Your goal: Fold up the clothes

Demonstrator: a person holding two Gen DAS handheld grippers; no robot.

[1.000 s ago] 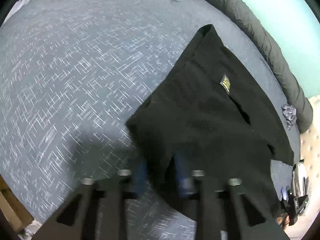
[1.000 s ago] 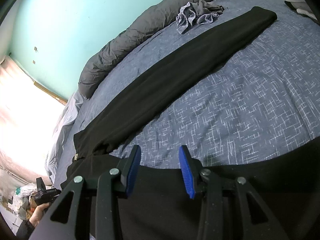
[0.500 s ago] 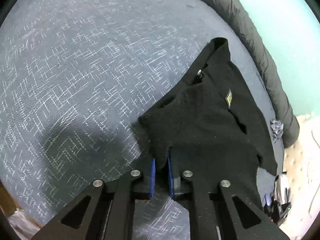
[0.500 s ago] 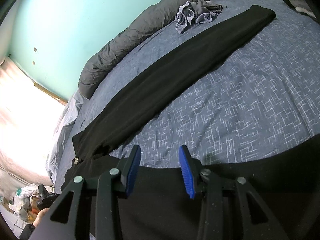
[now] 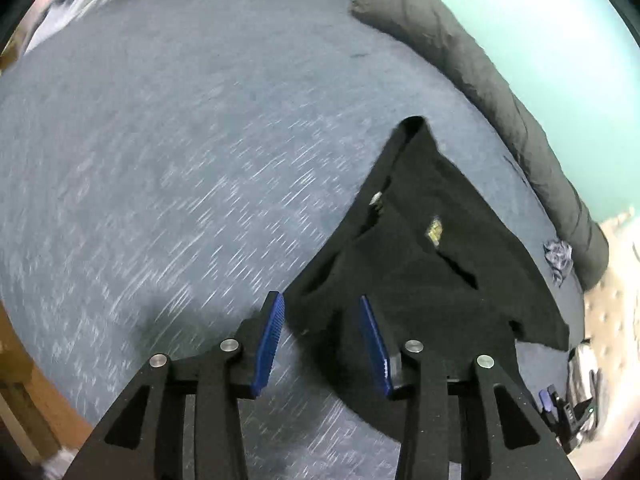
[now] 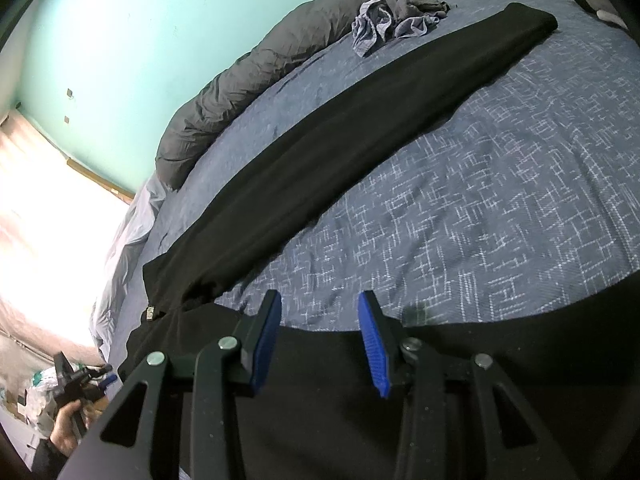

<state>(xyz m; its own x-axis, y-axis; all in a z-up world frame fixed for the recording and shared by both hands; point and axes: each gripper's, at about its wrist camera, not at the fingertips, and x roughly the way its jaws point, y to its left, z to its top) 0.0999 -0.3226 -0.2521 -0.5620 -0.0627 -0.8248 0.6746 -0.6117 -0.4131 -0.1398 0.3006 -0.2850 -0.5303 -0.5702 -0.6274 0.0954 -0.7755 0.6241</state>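
Observation:
Black trousers [image 5: 432,264] lie on a blue patterned bedspread [image 5: 180,168]. In the left wrist view their waist end with a small gold label [image 5: 434,232] spreads in front of my left gripper [image 5: 322,340], which is open with a fabric corner lying between its blue pads. In the right wrist view one long trouser leg [image 6: 360,132] stretches across the bed toward the far right, and the other leg [image 6: 360,392] lies under my right gripper [image 6: 320,340], which is open and empty just above it.
A rolled grey duvet [image 6: 256,68] lines the teal wall [image 6: 160,20]. A crumpled grey-blue garment [image 6: 392,20] lies beside the far trouser leg. The bed's wooden edge [image 5: 36,384] is at lower left. The other gripper in a hand [image 6: 76,392] shows at far left.
My left gripper was shut on the trouser corner half a second ago and has now opened, letting the fabric drop onto the bed. The right gripper stays open in place.

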